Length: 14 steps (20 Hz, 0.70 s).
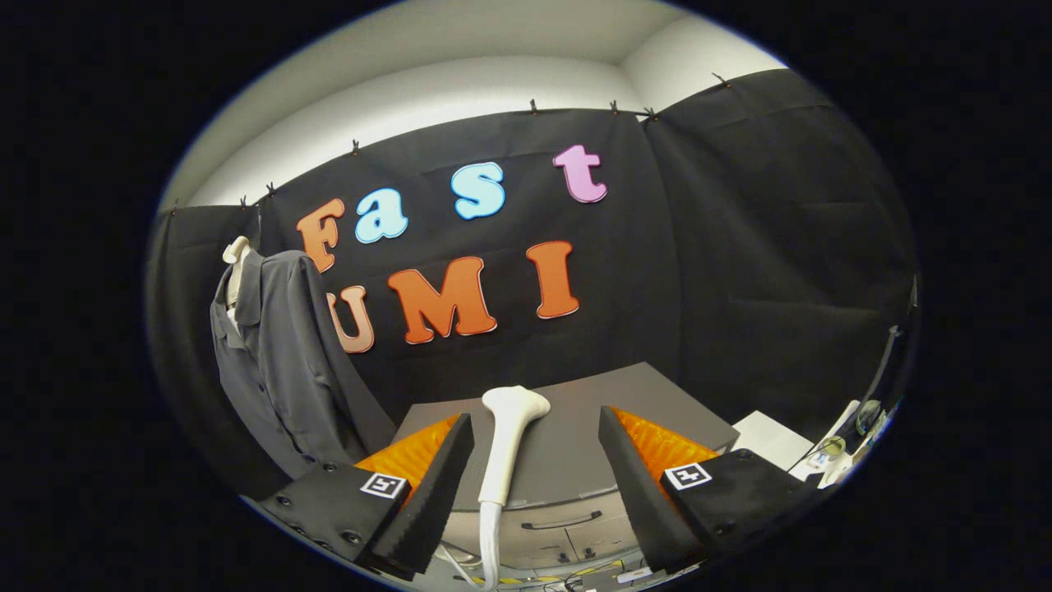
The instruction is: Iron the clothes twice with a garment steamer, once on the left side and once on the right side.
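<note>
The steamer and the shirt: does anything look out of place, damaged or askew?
Nothing stands out. The white steamer stands upright between the open tongs, neither finger touching it, above the grey cabinet. The grey shirt hangs on its hanger against the black cloth wall, beyond the fingers and to their left, a little creased but not damaged.

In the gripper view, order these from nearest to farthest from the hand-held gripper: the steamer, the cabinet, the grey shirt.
1. Steamer: between the open fingers of the hand-held gripper, untouched by either.
2. Cabinet: directly behind the steamer, just ahead.
3. Grey shirt: hanging beyond the fingers, off to the left, by the wall.
</note>
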{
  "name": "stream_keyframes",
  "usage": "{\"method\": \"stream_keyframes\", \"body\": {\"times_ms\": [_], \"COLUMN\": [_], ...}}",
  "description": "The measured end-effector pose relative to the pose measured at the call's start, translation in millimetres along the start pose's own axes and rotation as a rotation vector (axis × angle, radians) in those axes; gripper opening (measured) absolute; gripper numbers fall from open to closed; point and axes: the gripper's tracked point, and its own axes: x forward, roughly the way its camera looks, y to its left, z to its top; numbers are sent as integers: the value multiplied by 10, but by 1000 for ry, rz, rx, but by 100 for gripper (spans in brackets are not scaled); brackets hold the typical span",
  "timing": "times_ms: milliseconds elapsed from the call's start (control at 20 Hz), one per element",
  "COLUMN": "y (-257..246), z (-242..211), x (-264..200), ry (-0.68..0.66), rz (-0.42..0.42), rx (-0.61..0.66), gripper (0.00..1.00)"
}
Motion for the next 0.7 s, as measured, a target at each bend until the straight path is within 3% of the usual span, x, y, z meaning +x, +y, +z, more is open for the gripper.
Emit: {"method": "stream_keyframes", "body": {"times_ms": [450,700], "y": [303,374], "z": [-271,-713], "x": [1273,1696], "ry": [299,492], "rz": [37,50], "rx": [-61,-47], "gripper": [98,99]}}
